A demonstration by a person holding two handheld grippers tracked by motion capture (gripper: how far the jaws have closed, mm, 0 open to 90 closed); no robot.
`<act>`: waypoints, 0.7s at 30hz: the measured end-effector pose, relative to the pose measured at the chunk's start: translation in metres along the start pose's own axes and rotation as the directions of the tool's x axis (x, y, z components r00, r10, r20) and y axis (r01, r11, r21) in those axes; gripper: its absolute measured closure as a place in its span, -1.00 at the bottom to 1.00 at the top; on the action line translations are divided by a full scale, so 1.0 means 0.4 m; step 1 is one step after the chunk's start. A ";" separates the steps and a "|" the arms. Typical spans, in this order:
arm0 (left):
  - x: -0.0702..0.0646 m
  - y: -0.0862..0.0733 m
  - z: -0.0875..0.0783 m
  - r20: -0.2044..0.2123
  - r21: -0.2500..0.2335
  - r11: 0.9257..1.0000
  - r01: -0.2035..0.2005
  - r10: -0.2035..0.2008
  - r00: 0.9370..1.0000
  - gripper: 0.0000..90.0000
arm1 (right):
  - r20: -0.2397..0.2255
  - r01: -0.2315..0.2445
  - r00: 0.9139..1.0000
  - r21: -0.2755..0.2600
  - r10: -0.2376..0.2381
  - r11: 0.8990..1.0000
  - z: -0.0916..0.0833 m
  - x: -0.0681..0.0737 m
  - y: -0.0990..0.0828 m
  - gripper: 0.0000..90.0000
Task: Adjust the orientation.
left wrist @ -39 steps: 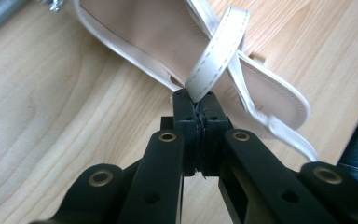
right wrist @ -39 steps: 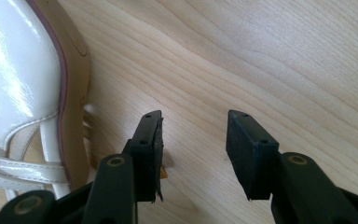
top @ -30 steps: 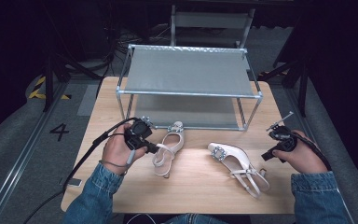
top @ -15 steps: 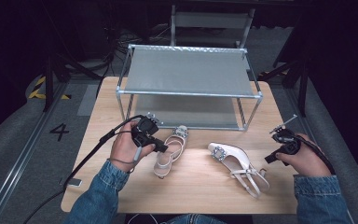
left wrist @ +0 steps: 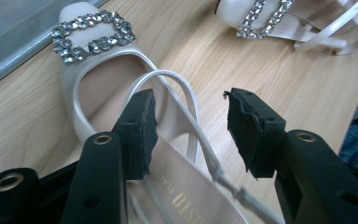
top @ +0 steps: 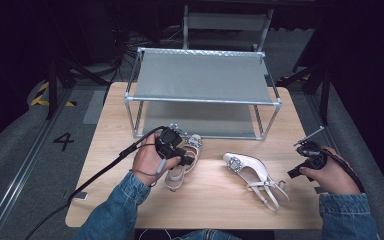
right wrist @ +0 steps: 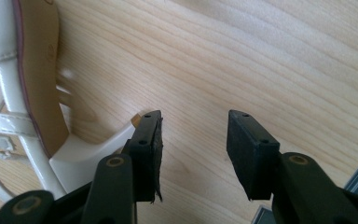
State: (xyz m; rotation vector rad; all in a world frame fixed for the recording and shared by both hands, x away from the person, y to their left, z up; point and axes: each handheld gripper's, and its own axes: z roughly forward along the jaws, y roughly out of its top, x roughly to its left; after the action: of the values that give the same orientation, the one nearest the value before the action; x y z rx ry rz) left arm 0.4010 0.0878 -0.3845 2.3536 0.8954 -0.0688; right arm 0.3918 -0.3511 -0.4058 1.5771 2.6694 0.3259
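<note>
High view, scene: two pale sandals lie on the table [top: 105,150] in front of a metal shoe rack [top: 202,80]; both shelves of the rack are seen without shoes.
Left sandal [top: 182,160]: it is found just in front of the rack's left part, the jewelled buckle toward the rack, still on the table.
Left tongs [left wrist: 191,126]: the jaws have just been opening; the heel strap of the left sandal passes between them, but no pad is pressed on it, so the sandal is judged as released.
Right sandal [top: 255,177]: it lies on its side, farther from the rack, toward its right end.
Right tongs [right wrist: 193,149]: half-wide, nothing held; the heel of the right sandal is just beside one pad.
Done: the left sandal appears set straight before the rack.
Left: probably both sandals are to be put on the rack; the right sandal is not yet gripped.
</note>
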 end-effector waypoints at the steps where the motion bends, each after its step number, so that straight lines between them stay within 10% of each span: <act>1: -0.001 0.001 0.009 0.009 0.004 1.000 0.011 -0.011 1.000 0.16 | -0.001 -0.001 1.000 -0.002 0.001 1.000 0.001 -0.001 -0.003 0.25; 21: 0.015 -0.006 0.132 -0.016 0.062 0.997 0.039 -0.038 0.999 0.07 | -0.001 -0.021 1.000 0.007 0.021 1.000 0.011 -0.008 -0.019 0.22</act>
State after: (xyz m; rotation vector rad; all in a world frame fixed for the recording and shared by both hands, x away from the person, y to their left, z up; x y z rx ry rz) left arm 0.4126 0.0628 -0.4301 2.3973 0.9581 -0.0966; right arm 0.3875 -0.3568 -0.4118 1.6082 2.6593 0.3183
